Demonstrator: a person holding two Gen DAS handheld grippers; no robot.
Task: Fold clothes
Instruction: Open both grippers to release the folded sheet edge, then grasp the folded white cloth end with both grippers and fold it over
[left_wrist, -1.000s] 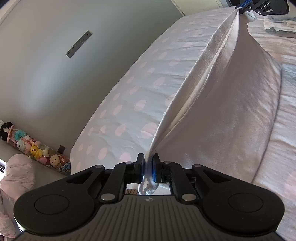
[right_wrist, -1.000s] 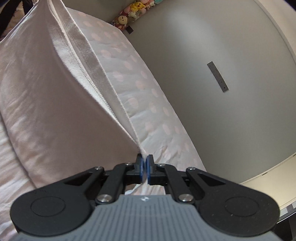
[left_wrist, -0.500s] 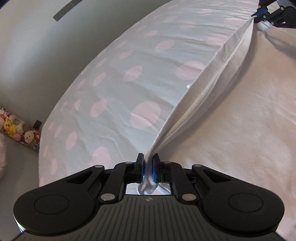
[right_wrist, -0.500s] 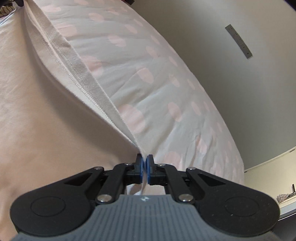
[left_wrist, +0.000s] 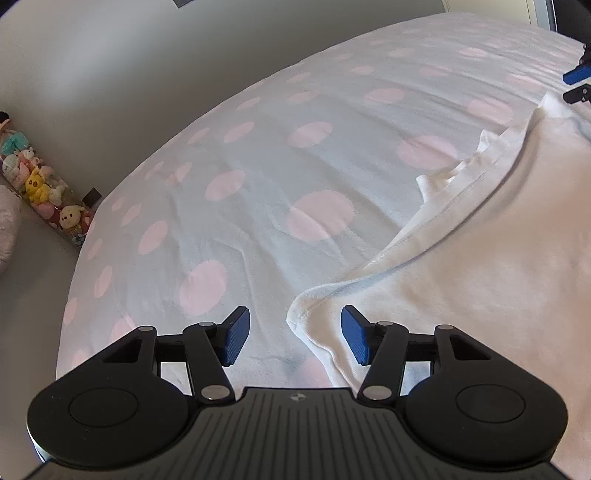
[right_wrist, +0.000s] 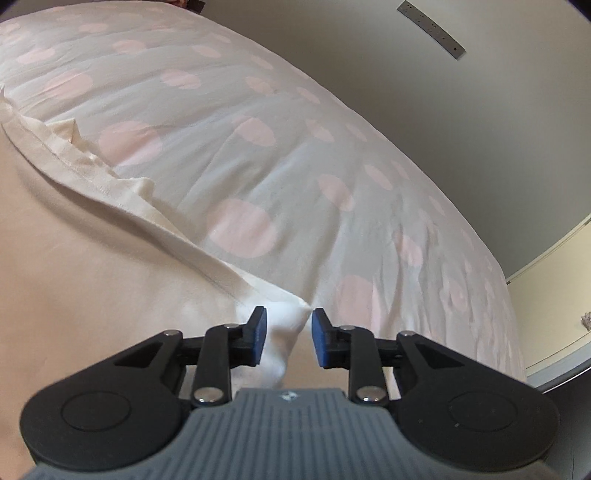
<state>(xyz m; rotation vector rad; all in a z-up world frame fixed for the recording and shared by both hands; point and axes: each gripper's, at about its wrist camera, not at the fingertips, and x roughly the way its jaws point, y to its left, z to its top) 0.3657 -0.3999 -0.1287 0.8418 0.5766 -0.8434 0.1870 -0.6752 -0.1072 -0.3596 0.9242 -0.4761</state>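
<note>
Pale pink garment (left_wrist: 498, 266), soft knit with a stitched hem band along its folded edge, lies flat on the bed (left_wrist: 258, 177), its layers slightly offset so a rumpled under-layer peeks out beside the hem. One rounded corner of the cloth sits between the spread blue pads of the left hand-held gripper (left_wrist: 293, 338), which touches nothing. The right hand-held gripper (right_wrist: 289, 338) has its jaws parted too, with a white bunched corner of the garment (right_wrist: 74, 277) loose between them, against the left pad. The bed carries a smooth, lightly creased white sheet printed with large pink dots. Beyond it, a row of plush toys (left_wrist: 40, 192) lines the grey wall (left_wrist: 110, 74).
</note>
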